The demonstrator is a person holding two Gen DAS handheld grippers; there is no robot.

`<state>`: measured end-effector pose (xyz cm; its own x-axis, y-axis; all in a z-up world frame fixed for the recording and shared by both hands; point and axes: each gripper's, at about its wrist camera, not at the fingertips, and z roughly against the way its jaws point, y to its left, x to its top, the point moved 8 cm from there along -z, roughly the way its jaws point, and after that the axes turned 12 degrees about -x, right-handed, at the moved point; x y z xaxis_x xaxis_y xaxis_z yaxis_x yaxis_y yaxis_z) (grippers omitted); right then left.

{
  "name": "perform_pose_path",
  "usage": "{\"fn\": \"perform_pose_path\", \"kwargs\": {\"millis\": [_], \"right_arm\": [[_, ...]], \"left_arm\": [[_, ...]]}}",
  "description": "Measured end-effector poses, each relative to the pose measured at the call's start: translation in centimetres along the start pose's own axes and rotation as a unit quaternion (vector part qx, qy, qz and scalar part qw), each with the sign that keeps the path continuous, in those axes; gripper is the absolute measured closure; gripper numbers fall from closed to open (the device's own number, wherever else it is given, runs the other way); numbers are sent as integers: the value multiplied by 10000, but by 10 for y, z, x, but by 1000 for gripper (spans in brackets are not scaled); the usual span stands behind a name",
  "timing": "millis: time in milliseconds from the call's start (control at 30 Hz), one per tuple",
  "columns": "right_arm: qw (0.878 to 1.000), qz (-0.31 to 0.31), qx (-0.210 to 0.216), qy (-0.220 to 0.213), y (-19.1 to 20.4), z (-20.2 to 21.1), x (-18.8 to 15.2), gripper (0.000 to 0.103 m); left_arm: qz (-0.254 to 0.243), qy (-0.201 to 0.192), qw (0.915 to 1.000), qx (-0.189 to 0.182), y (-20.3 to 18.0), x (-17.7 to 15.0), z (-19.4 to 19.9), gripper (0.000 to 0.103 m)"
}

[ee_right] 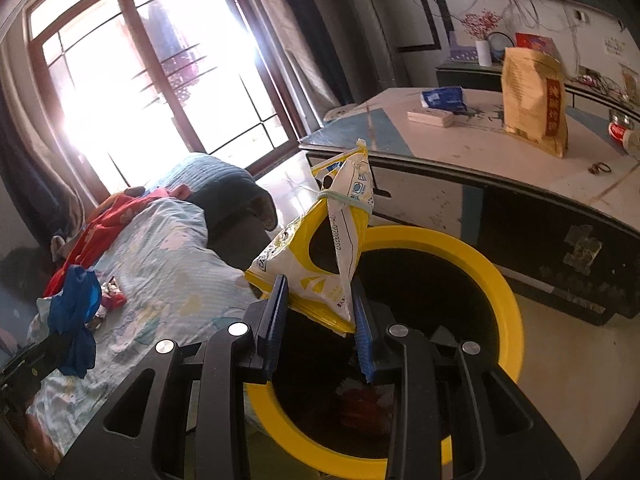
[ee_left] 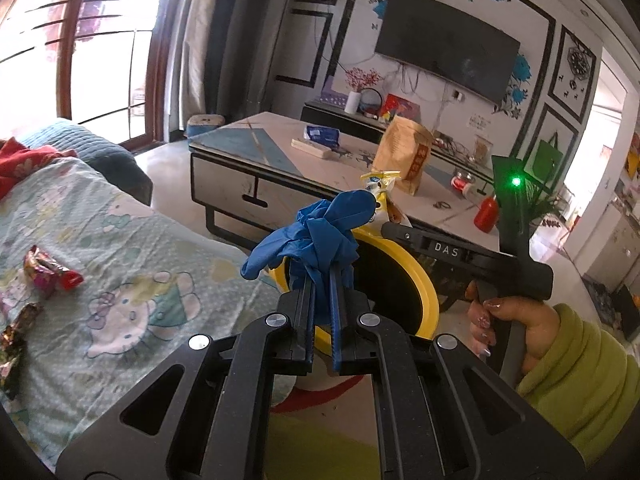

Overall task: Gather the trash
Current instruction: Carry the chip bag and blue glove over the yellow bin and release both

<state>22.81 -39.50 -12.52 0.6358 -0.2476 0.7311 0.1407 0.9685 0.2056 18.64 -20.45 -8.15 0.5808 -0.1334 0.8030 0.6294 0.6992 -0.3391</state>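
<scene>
Grippers both loaded: my left gripper point(ee_left: 320, 280) clamps a blue glove point(ee_left: 316, 236) beside the yellow bin's rim point(ee_left: 424, 280); my right gripper point(ee_right: 320, 300) pinches a yellow snack bag point(ee_right: 320, 248) above the bin point(ee_right: 496, 276).

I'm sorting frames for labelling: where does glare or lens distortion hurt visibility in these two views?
Right wrist view: the window is blown out, washing the bed beside it; the yellow snack bag stays sharp. Left wrist view: milder window glare, fisheye bending the TV and table edge; blue glove clear.
</scene>
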Motion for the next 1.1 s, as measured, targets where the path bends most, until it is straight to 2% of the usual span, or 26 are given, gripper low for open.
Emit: {"fn": "perform_pose_path", "kwargs": {"millis": [467, 700, 1100], "right_arm": [[9989, -260, -215, 315, -39, -17, -22, 74], [9984, -319, -244, 402, -48, -19, -29, 74], [9985, -247, -149, 475, -51, -18, -33, 74]], "left_arm": [[152, 395, 9990, -144, -6, -17, -32, 101], [156, 583, 9979, -226, -11, -22, -50, 101], [548, 880, 9938, -401, -1, -20, -90, 101]]}}
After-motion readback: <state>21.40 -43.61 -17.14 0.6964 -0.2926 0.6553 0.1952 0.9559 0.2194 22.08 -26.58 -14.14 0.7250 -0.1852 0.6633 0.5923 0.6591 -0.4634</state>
